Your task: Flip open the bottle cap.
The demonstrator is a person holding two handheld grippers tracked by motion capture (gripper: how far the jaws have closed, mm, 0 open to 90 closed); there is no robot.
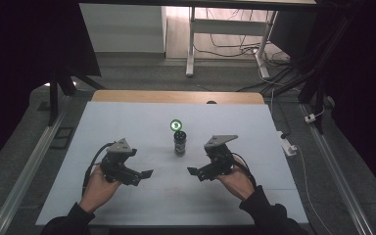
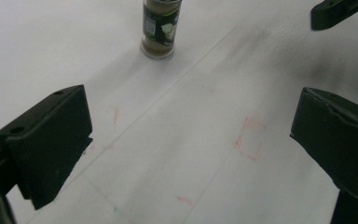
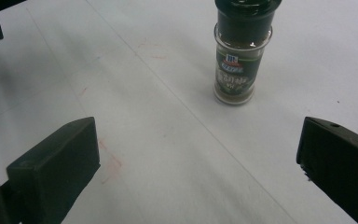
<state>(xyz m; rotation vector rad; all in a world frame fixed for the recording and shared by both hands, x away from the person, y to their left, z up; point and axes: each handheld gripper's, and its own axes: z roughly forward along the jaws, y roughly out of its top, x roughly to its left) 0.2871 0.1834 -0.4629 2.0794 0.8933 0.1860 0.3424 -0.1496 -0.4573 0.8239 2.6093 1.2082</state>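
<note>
A small spice jar (image 1: 179,142) with a dark cap and a dark label stands upright in the middle of the white table (image 1: 127,122). Just behind it lies a small glowing green ring (image 1: 176,125). My left gripper (image 1: 142,175) is held low at the jar's near left and points right. My right gripper (image 1: 196,173) mirrors it at the near right. The left gripper (image 2: 193,121) is open, with the jar (image 2: 161,32) well ahead and bare table between its jaws. The right gripper (image 3: 200,149) is open too, with the jar (image 3: 240,56) ahead of it.
Faint red pen marks (image 2: 251,140) and thin lines cross the table top. A wooden strip (image 1: 176,96) runs along the far edge. Off the right side lie a white power strip (image 1: 289,146) and cables. A white desk frame (image 1: 191,44) stands beyond.
</note>
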